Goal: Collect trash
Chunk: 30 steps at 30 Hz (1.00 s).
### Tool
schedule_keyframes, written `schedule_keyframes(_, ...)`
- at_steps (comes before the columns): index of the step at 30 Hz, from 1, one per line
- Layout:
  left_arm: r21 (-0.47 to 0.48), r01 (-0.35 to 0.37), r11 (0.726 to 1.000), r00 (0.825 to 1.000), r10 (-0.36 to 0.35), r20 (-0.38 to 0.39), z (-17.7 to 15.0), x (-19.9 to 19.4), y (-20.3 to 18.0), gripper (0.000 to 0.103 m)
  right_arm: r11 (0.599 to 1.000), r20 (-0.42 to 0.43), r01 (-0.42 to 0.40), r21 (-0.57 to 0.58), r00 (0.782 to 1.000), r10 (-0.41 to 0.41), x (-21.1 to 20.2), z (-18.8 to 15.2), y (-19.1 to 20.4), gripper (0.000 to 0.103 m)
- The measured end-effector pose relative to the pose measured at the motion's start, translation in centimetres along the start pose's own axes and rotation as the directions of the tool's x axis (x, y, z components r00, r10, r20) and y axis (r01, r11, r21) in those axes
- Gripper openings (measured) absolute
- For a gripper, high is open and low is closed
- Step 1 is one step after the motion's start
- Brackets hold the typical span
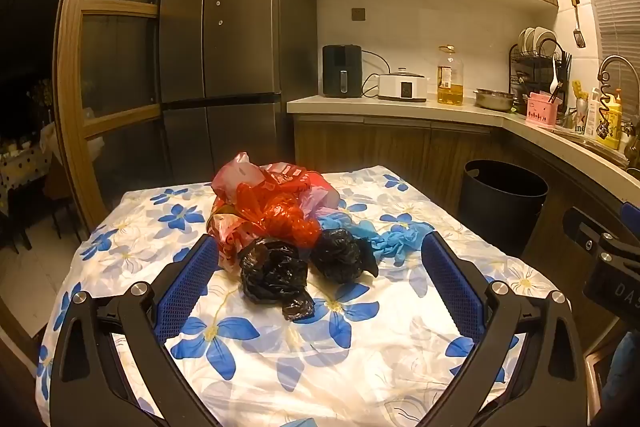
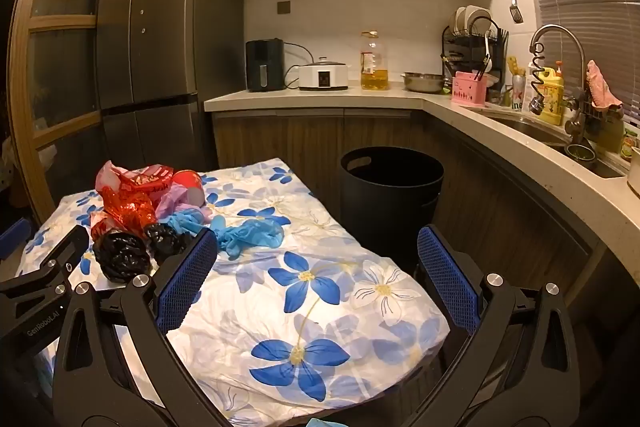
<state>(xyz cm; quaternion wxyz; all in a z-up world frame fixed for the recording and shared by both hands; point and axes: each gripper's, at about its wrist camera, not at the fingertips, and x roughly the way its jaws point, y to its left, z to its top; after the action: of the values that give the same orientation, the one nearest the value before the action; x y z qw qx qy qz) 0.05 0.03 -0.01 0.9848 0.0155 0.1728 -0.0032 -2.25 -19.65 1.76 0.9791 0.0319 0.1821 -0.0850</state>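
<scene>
Black bags (image 1: 276, 275) heaped at 12 o'clock on counter (image 1: 320, 367) | bin (image 2: 390, 195) placed at 2 o'clock for dropping | left tongs (image 1: 320, 267), right tongs (image 2: 316, 267) held wide, empty.

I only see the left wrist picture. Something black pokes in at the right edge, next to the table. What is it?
Observer: That is the right tool. Its own camera shows it wide open, with nothing between its pads and only the flowered cloth below.
Operator: Is that red pile all bags?
Observer: Not all. A red cup lies on its side at the pile's far end, beside the red bags.
Operator: Is there anything past the tap on the right?
Observer: A pink cloth hangs just beyond the tap, above the sink.
</scene>
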Motion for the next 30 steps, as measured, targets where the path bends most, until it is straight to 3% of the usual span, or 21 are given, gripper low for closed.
schedule_keyframes(30,-0.01,0.006,1.0,1.0,-0.006,-0.002,-0.01,-0.03,0.09,0.098,1.0,-0.005,-0.005,0.001,1.0,0.005,-0.1,-0.01,0.05,0.099)
